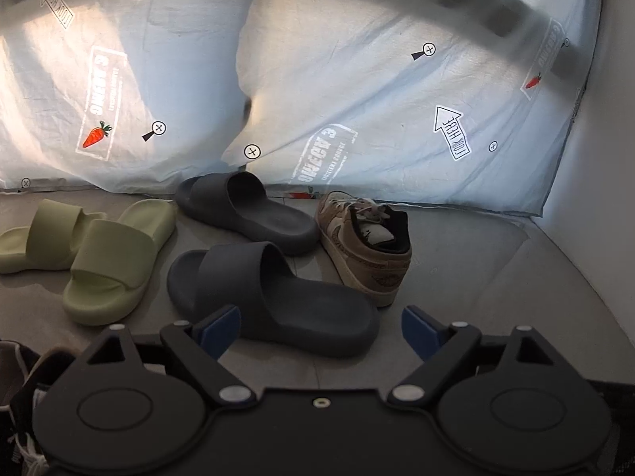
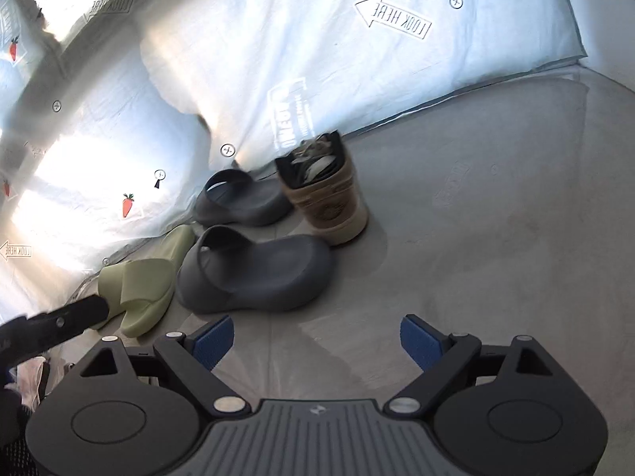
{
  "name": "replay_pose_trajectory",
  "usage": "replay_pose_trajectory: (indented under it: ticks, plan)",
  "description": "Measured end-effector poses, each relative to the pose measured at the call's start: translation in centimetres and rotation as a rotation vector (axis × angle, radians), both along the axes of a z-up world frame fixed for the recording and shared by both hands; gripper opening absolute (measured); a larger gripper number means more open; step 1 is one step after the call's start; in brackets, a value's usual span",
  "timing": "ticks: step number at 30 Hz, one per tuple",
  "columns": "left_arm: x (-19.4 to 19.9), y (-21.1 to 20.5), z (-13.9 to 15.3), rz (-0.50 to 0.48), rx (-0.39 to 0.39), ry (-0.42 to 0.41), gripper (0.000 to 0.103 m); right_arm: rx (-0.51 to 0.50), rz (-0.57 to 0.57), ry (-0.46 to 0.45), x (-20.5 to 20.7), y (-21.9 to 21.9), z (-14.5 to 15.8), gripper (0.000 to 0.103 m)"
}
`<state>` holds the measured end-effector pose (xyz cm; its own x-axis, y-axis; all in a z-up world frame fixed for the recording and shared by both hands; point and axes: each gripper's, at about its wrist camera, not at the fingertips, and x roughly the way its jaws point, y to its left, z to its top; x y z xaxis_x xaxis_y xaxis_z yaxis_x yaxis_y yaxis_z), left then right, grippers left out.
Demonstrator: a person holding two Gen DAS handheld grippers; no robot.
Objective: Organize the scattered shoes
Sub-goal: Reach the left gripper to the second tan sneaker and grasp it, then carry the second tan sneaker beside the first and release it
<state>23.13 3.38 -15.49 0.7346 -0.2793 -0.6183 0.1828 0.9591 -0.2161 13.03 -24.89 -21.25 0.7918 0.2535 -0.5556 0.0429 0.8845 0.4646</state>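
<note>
Two dark grey slides lie on the grey floor: the near one (image 1: 274, 297) (image 2: 258, 273) just ahead of my left gripper (image 1: 321, 331), the far one (image 1: 246, 210) (image 2: 242, 198) against the printed sheet. A tan sneaker (image 1: 367, 242) (image 2: 329, 194) stands upright beside them on the right. Two green slides (image 1: 115, 261) (image 1: 37, 234) lie side by side at the left; one green slide (image 2: 139, 289) shows in the right wrist view. Both grippers are open and hold nothing. My right gripper (image 2: 315, 341) hovers over bare floor, short of the near grey slide. The left gripper's body (image 2: 59, 323) pokes in at the left.
A light blue printed sheet (image 1: 357, 99) (image 2: 278, 59) hangs behind the shoes and reaches the floor. A dark laced shoe (image 1: 20, 404) sits at the lower left corner. A white wall (image 1: 611, 158) bounds the right side. Open floor (image 2: 496, 238) lies right of the sneaker.
</note>
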Motion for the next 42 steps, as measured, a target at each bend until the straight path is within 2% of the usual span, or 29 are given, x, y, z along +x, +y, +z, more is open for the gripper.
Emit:
replay_pose_trajectory:
  ticks: [2, 4, 8, 13, 17, 22, 24, 26, 30, 33, 38, 42]
  plan:
    - [2.5, -2.8, -0.1, -0.021, -0.004, 0.019, 0.056, 0.008, -0.013, -0.001, 0.6, -1.6, -0.3, 0.092]
    - [5.9, -5.4, -0.8, -0.002, 0.004, 0.065, 0.05, 0.016, -0.02, 0.004, 1.6, -2.6, -0.6, 0.092]
    - [11.3, -9.3, -2.0, 0.019, 0.03, 0.094, 0.048, 0.031, -0.034, 0.015, 3.4, -4.6, -1.3, 0.092]
    - [16.5, -13.3, -3.3, 0.055, 0.159, 0.106, 0.048, 0.018, -0.029, 0.035, 6.1, -6.1, -2.3, 0.092]
    - [19.4, -14.3, -5.4, 0.097, 0.224, 0.166, 0.047, 0.02, -0.003, 0.056, 8.5, -6.1, -2.8, 0.092]
    - [22.2, -14.2, -7.4, 0.17, 0.274, 0.198, 0.059, 0.027, 0.044, 0.061, 10.4, -5.3, -3.2, 0.092]
    - [22.8, -14.5, -7.8, 0.173, 0.288, 0.19, 0.055, 0.033, 0.052, 0.064, 10.6, -5.1, -3.3, 0.092]
    - [22.9, -15.2, -7.8, 0.132, 0.281, 0.175, 0.015, 0.038, 0.04, 0.07, 10.5, -5.3, -3.5, 0.092]
    - [22.5, -17.2, -7.5, 0.071, 0.317, 0.155, 0.012, 0.048, 0.007, 0.086, 10.1, -5.9, -3.9, 0.091]
    - [20.8, -17.7, -7.1, 0.006, 0.259, 0.168, 0.012, 0.05, -0.023, 0.089, 9.7, -6.5, -4.0, 0.091]
    - [14.5, -19.4, -4.2, -0.16, 0.251, 0.098, 0.013, 0.033, -0.107, 0.055, 7.9, -8.8, -2.8, 0.091]
    - [9.6, -16.9, -3.1, -0.221, 0.21, 0.13, 0.013, 0.044, -0.204, 0.019, 4.9, -11.7, -1.4, 0.091]
